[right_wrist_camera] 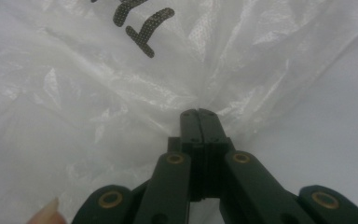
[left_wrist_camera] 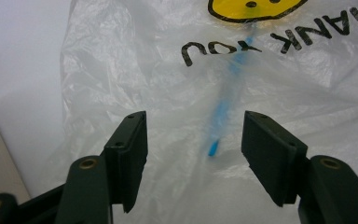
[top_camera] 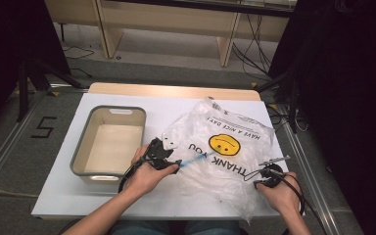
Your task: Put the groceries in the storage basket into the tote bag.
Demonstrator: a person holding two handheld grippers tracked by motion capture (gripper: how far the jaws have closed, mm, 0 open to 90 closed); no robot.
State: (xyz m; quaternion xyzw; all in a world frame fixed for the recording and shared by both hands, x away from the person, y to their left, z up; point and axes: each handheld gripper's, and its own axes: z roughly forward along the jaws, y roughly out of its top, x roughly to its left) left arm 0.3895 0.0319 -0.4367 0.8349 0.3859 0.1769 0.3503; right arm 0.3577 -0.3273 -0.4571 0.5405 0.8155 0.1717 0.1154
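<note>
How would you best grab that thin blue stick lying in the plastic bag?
Probably at the blue stick's near end, from the left hand-held gripper's side: it lies lengthwise between the open jaws. The bag film seems to cover it.

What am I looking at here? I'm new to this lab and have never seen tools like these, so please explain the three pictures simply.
A person sits at a white table and holds a hand tool with two black jaws in each hand. The high view looks down from above. The other two come from small cameras riding on the tools, looking along their jaws.

On the table lie a crinkled clear plastic bag printed with a smiley and THANK YOU, and an empty grey-rimmed bin to its left. A thin blue stick shows through the bag.

The left gripper is open, its jaws either side of the stick's end, over the plastic. The right gripper is shut on the bag, pinching a fold of its edge.
</note>
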